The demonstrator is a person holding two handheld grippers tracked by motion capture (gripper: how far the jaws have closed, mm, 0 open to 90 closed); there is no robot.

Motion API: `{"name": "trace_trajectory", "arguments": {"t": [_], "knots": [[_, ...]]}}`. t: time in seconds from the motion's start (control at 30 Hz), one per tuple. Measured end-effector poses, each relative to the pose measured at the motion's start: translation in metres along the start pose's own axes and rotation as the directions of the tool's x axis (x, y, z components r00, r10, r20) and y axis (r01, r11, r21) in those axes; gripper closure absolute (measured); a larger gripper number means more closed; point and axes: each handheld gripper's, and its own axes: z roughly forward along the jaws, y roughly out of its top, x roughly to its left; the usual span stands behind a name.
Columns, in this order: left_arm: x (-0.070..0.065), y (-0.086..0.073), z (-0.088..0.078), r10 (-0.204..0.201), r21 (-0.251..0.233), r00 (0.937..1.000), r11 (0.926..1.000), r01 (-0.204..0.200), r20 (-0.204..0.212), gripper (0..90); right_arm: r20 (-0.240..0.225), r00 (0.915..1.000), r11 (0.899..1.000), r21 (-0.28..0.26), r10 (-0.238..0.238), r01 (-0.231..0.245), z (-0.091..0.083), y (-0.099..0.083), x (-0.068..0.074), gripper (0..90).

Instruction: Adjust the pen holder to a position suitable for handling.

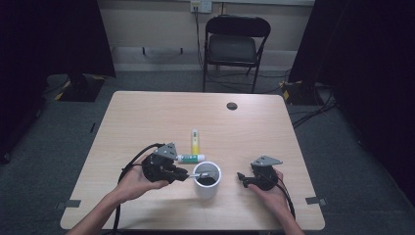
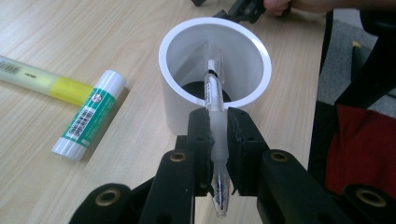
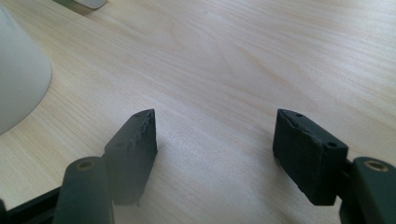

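My left gripper (image 2: 217,122) is shut on a clear pen (image 2: 215,93), whose far end reaches over the rim into the white cup (image 2: 173,102). From above, the left gripper (image 1: 188,175) sits just left of the cup (image 1: 207,188), with the pen (image 1: 201,174) lying across the cup's mouth. My right gripper (image 3: 215,135) stands open low over bare tabletop, nothing between its jaws, and the cup's wall (image 3: 18,84) is at its left. In the high view the right gripper (image 1: 241,176) lies right of the cup.
A green-and-white glue stick (image 1: 191,158) (image 2: 88,114) and a yellow highlighter (image 1: 195,141) (image 2: 42,81) lie on the wooden table (image 1: 147,117) behind the cup. A cable hole (image 1: 232,105) is near the far edge. A black folding chair (image 1: 235,46) stands beyond.
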Motion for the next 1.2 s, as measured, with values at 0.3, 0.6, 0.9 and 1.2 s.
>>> {"name": "trace_trajectory", "arguments": {"t": [0.3,0.6,0.9,1.2], "knots": [[0.002,0.001,0.0,-0.008,-0.015,0.9999,0.9999,0.007,-0.01,80.1,-0.001,1.0,1.0,0.0,0.0,0.0,0.0,0.0,0.0,29.9],[0.003,0.003,0.003,-0.008,-0.049,1.0,0.9988,0.008,-0.002,75.6,-0.001,1.0,1.0,0.0,0.0,0.0,0.0,0.0,0.0,29.9],[0.007,0.002,-0.003,-0.041,-0.122,0.9991,0.9917,0.039,-0.009,59.3,-0.001,1.0,1.0,0.0,0.0,0.0,0.0,0.0,0.0,29.8],[0.024,-0.008,-0.009,-0.102,-0.233,0.9947,0.9672,0.101,0.007,52.4,0.006,0.9999,1.0,0.001,0.008,-0.008,0.001,0.001,0.0,29.5]]}}
